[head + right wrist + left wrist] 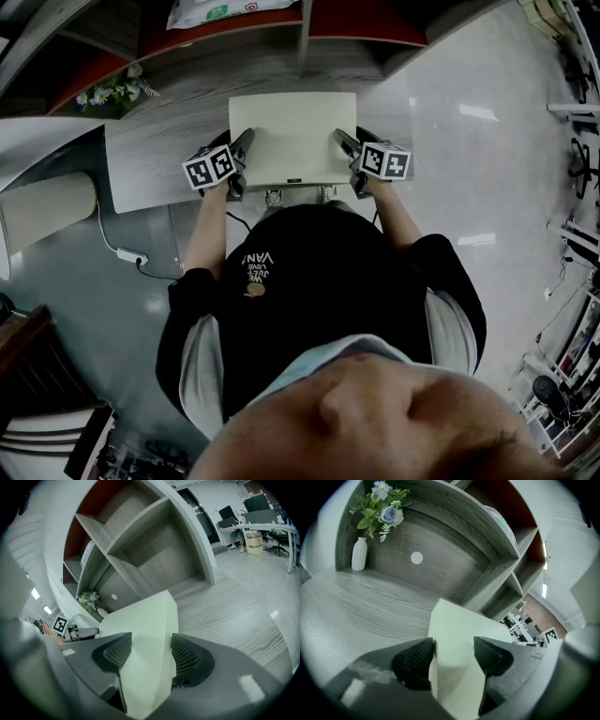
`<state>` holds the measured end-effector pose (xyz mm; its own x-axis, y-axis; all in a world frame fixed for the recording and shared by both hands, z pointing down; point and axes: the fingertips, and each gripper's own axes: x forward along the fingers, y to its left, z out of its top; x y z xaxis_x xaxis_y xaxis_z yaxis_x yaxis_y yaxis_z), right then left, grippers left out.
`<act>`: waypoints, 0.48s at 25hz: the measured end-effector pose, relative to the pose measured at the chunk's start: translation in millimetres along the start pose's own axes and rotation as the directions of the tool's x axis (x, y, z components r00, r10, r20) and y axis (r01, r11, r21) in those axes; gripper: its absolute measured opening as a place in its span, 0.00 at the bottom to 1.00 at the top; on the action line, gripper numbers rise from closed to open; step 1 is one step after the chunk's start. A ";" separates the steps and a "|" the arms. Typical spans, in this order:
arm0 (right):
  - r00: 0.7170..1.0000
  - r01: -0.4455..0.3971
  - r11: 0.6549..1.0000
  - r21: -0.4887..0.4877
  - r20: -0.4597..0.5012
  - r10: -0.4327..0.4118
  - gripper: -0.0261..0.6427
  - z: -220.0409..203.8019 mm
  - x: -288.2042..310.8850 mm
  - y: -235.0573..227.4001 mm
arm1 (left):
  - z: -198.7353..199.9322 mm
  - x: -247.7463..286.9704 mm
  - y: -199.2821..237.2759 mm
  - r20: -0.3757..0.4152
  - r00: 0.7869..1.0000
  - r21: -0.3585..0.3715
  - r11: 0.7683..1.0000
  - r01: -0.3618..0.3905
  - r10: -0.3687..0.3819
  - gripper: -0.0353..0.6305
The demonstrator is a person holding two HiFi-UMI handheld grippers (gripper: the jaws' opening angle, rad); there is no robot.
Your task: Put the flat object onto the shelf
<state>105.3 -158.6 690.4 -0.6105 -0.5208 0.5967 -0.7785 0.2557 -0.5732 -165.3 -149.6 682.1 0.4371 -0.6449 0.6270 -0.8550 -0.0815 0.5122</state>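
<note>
Clamping flat object (292, 136) by side edges | left gripper (452, 657), right gripper (149, 654) jaws wide | shelf (234, 66) ahead

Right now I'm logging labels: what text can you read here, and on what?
"VAN": on the shirt, upside down; smaller print beside it too small.
Bag: print blurred.
Marker cubes: patterns only, no words.

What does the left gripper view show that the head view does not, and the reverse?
Only the left gripper view: the ribbed pads of the left gripper against the flat object, and a white disc on the shelf. Only the head view: the person's black shirt and a white power strip. Both: the flat object, flowers, grey desk.
</note>
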 end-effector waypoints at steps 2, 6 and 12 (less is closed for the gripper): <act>1.000 0.004 1.000 -0.015 0.005 -0.004 0.42 0.5 -3.3 1.2 | 0.9 -3.5 -3.3 0.006 1.000 0.003 1.000 0.004 -0.004 0.47; 1.000 -0.002 0.999 -0.041 0.030 0.003 0.42 6.8 -11.9 10.1 | 0.8 -9.7 -6.2 0.024 1.000 0.005 1.000 0.016 -0.016 0.47; 0.996 -0.009 0.997 -0.072 0.087 0.015 0.42 18.6 -26.0 23.9 | 4.1 -24.5 -12.6 0.066 0.998 0.009 1.000 0.023 -0.024 0.46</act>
<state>105.2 -154.2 650.7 -0.6073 -0.5855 0.5369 -0.7814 0.3183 -0.5368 -166.3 -135.8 657.9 0.4378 -0.6916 0.5745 -0.8472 -0.1034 0.5212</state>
